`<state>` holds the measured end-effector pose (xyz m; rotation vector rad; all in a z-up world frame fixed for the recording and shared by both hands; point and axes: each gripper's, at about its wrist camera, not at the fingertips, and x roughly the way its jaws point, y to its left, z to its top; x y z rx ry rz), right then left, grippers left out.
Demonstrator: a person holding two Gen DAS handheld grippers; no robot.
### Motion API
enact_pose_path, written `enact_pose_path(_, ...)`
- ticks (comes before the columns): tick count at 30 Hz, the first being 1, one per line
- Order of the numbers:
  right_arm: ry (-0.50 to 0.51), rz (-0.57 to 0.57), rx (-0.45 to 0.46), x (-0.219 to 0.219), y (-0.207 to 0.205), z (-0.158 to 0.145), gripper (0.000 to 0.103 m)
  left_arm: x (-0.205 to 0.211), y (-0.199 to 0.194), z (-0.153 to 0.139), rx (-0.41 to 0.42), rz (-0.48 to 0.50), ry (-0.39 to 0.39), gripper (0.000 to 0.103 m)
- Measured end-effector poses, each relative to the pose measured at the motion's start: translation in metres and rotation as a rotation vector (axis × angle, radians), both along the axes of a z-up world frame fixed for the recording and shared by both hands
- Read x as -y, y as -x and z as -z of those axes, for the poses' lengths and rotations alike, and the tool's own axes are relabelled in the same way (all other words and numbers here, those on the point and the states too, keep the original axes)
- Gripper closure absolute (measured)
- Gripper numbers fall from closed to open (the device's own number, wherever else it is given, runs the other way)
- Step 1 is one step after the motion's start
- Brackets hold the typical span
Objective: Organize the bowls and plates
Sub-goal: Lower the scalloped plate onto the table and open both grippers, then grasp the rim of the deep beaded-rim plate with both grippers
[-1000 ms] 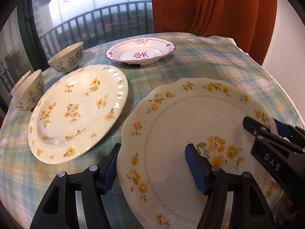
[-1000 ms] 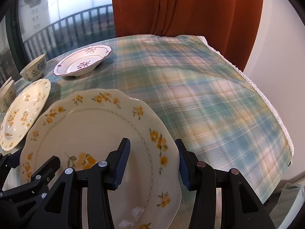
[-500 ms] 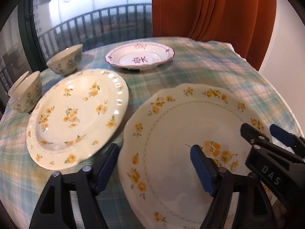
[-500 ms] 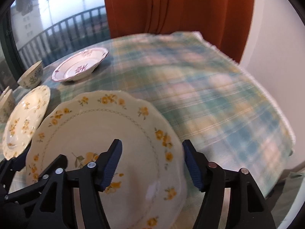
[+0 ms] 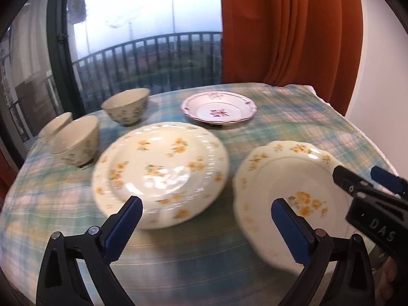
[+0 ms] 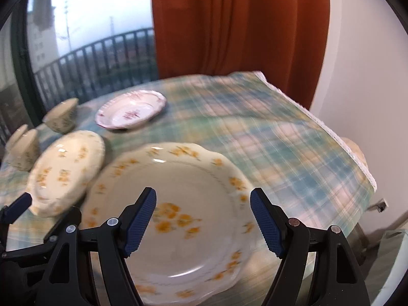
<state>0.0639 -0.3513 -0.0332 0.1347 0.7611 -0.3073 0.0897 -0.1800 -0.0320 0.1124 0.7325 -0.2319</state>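
Observation:
A scalloped cream plate (image 5: pixel 288 178) (image 6: pixel 191 196) with yellow flowers lies flat on the checked tablecloth (image 5: pixel 293 125). A round cream plate (image 5: pixel 160 170) (image 6: pixel 66 170) with yellow flowers lies close beside it on the left. My left gripper (image 5: pixel 206 209) hovers above the gap between the two plates, its jaws opening with nothing between them. My right gripper (image 6: pixel 204 199) hangs over the scalloped plate, jaws opening and pads clear of the plate. Each gripper shows in the other's view: right gripper (image 5: pixel 364 178), left gripper (image 6: pixel 43 214).
A pink-trimmed shallow dish (image 5: pixel 219 107) (image 6: pixel 131 112) sits at the back. Three floral bowls (image 5: pixel 126 108) (image 5: pixel 76 140) (image 5: pixel 54 125) stand at the back left. The table's lace-trimmed edge (image 6: pixel 331 132) drops off on the right. An orange curtain (image 5: pixel 290 30) and a railed window (image 5: pixel 153 51) lie behind.
Both grippers have widened their jaws and drawn back and up off the scalloped plate's rims. The plate now lies on the cloth beside the round plate.

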Motion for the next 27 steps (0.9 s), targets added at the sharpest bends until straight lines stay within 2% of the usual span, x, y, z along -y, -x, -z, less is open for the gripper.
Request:
enact_pose_path(8, -0.003, -0.096, 0.048, -0.068, -0.002, -0.019, 0.024, -0.053, 0.001, -0.012, 0.021, -0.036, 0.002, 0.0)
enact_pose_path(14, -0.012, -0.143, 0.054, -0.106, -0.014, -0.023, 0.024, -0.086, -0.01, -0.011, 0.027, -0.084, 0.007, 0.0)
enact_pose_path(18, 0.015, -0.159, 0.059, -0.128, -0.03, -0.02, 0.024, -0.102, -0.024, -0.007, 0.018, -0.106, -0.005, 0.0)
enact_pose_path(27, -0.001, -0.232, 0.072, -0.154, -0.079, -0.016, 0.024, -0.123, -0.063, -0.01, 0.024, -0.162, -0.024, 0.003)
